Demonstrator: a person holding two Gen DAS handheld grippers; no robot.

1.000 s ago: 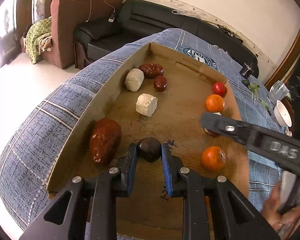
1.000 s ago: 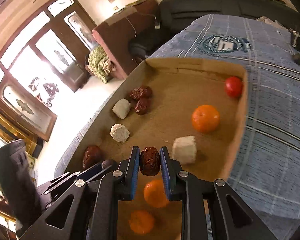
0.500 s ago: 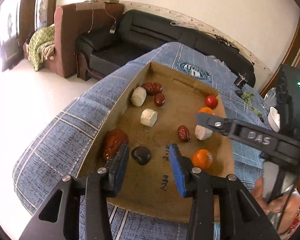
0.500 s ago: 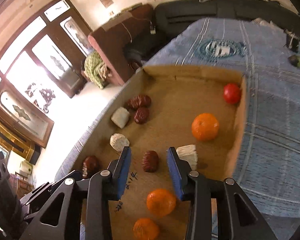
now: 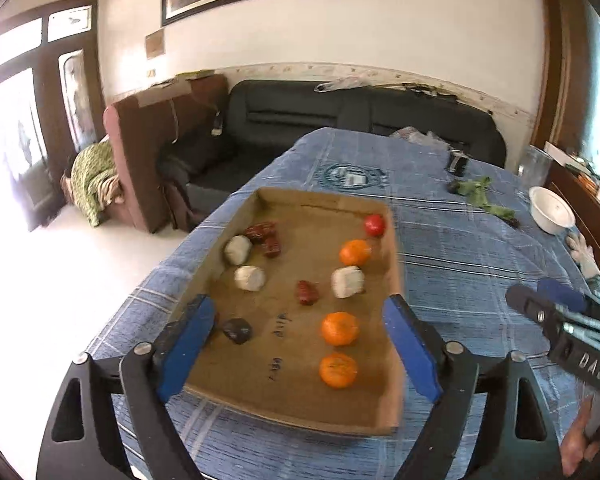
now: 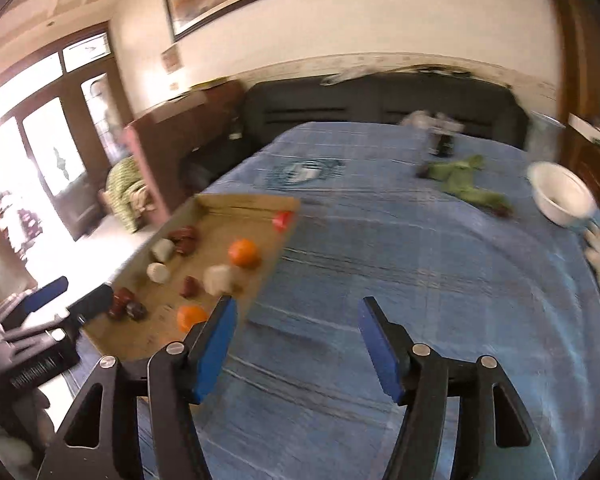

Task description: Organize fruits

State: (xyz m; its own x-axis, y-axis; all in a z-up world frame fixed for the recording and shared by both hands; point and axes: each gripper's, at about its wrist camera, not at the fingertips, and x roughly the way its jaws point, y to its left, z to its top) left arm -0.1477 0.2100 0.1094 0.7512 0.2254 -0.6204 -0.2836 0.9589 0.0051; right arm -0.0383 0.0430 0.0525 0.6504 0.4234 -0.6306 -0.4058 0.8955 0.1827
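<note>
A cardboard tray (image 5: 392,264) on the blue checked cloth holds the fruits: three oranges (image 5: 339,328), a red tomato (image 5: 374,225), white chunks (image 5: 347,281), red dates (image 5: 307,292) and a dark fruit (image 5: 238,330). My left gripper (image 5: 296,344) is wide open and empty, raised above the tray's near end. My right gripper (image 6: 294,338) is wide open and empty over bare cloth, right of the tray (image 6: 220,204). The right gripper also shows at the right edge of the left wrist view (image 5: 548,304).
A white bowl (image 5: 551,210) and green leaves (image 5: 484,196) lie at the table's far right. A black sofa (image 5: 340,112) and a brown armchair (image 5: 148,136) stand beyond the table. The floor drops off to the left.
Both grippers let go of their fruits, opened wide and pulled back and up from the tray. The right gripper has swung right over the cloth.
</note>
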